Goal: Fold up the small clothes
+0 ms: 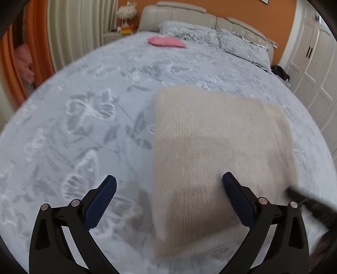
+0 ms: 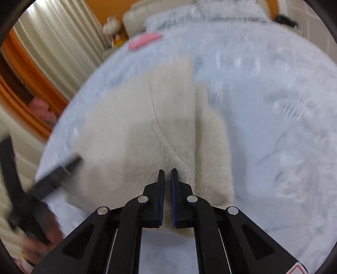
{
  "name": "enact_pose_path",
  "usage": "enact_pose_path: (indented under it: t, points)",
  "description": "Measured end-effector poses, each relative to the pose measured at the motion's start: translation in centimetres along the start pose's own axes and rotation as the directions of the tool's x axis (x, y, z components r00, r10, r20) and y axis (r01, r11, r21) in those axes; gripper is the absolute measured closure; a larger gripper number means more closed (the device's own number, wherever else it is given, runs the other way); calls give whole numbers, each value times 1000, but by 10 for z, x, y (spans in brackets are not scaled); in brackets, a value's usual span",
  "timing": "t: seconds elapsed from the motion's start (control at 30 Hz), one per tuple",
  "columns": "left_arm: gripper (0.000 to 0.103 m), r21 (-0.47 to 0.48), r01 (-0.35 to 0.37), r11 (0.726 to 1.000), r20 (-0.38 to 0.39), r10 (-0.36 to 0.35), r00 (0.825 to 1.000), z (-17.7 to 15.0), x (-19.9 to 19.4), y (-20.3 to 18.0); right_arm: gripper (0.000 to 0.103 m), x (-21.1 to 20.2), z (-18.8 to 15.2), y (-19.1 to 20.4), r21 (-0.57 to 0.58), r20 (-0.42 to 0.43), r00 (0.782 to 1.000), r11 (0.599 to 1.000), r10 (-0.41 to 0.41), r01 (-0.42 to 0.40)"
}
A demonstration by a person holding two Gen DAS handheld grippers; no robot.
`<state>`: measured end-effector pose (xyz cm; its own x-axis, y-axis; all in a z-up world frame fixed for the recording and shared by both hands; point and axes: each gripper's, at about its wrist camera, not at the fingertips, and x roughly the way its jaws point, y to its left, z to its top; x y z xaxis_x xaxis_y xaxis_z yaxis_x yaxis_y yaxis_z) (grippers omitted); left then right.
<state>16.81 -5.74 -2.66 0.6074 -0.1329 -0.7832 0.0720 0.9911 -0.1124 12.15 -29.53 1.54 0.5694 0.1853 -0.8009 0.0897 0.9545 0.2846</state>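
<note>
Setting: cream knitted garment [image 1: 210, 151] spread on a bed [image 1: 84, 130] under a pale grey butterfly-print cover, pillows [image 1: 210, 35] and padded headboard [image 1: 185, 14] at the far end.

Garment: already doubled into a rough rectangle, near edge toward the cameras, a raised ridge running up its middle in the right wrist view.

Right gripper [image 2: 167, 171]: jaws nearly together, pinching a tuck of knit at the garment's near edge, fabric bunched between the blue pads.

Left gripper [image 1: 169, 181]: jaws wide apart, nothing between them, straddling the garment's left edge just above the cloth.

Other item: small pink folded piece [image 1: 166, 41] well apart, near the pillows.

Step in hand, judged: lifting the pinched near edge for another fold across the garment.

Doing it well: keeping the pinch deep enough to catch all layers, not just the top one.

Left side: closing on the matching edge before lifting, so both corners rise together and the fold line stays straight.

Carry: low and slow across the cloth, edge laid onto edge, no dragging of the lower layer over the cover.

Risk, judged: soft fuzzy knit slipping from a shallow grip, or the ridge setting into a crease; smoothing it flat first advisable.

Caveat: both views blurred, exact layer count unclear.
</note>
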Motion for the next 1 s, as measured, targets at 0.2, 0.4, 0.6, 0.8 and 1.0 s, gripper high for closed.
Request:
enact_pose_path:
  t: [0.2, 0.4, 0.6, 0.8, 1.0]
  points:
    - [5, -27, -6, 1000, 39, 7, 999, -14, -60, 7, 88, -62, -27, 14, -130, 129, 983, 981, -129, 146]
    - [5, 28, -27, 999, 66, 26, 998, -56, -94, 5, 64, -61, -61, -15, 29, 89, 990, 994, -112, 110]
    - [5, 166, -167, 972, 105, 151, 983, -78, -96, -11, 55, -61, -68, -31, 118, 62, 985, 981, -162, 154]
    - [5, 153, -118, 981, 68, 108, 992, -89, -99, -16, 50, -66, -71, -39, 146, 48, 982, 974, -182, 174]
    - [5, 205, -114, 972, 57, 104, 993, -98, -98, -27, 43, -73, -73, -21, 56, 82, 980, 982, -183, 179]
